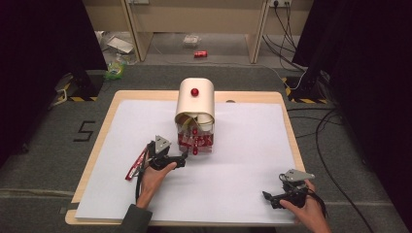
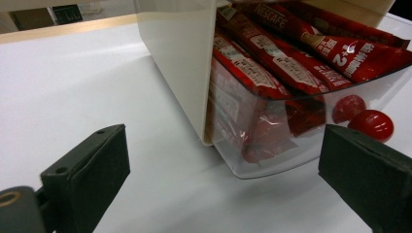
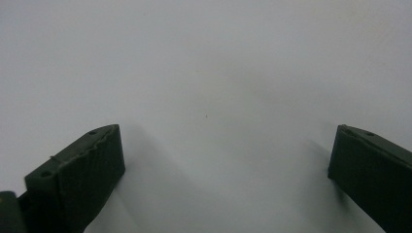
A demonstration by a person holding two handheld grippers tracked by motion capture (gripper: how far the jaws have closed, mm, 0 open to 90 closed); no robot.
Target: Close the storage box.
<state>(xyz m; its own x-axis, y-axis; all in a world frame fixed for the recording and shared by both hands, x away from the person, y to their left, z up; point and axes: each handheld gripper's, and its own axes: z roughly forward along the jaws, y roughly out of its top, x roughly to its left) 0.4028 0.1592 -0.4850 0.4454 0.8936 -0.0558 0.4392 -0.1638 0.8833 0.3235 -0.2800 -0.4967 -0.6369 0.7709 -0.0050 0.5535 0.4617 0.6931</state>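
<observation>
**Two open grippers, one clear drawer full of coffee sticks**

Two grippers are in play, and only the left one is at work. The left gripper [image 1: 183, 159] sits just in front of the cream dispenser [image 1: 195, 102] at the middle of the desk [image 1: 121, 97], its jaws spread wide and holding nothing. In the left gripper view the clear drawer [image 2: 272, 160] stands partly out from the dispenser's cream wall, packed with red coffee sticks [image 2: 272, 58]; two red round knobs [image 2: 371, 124] sit at the drawer's front, close to the far jaw. The right gripper [image 1: 272, 196] rests on the white sheet [image 1: 243, 160] well apart from the dispenser, also wide open and empty.

The step in hand looks like a reach into the drawer for one stick. To do it well, I would judge:

- Lift the left gripper above the drawer's rim rather than pushing at its curved clear wall, which would likely slide the whole box.
- Aim at the topmost stick, where an end stands free of its neighbours.
- Turn the jaws across the stick's narrow width, then close gently; the foil is slippery and thin.
- Draw it out along its length so the others are not dragged with it.
- Keep the right gripper ready to steady the dispenser if it shifts.

A few more sticks [image 1: 137, 165] lie beside the left hand [image 1: 154, 179].
</observation>
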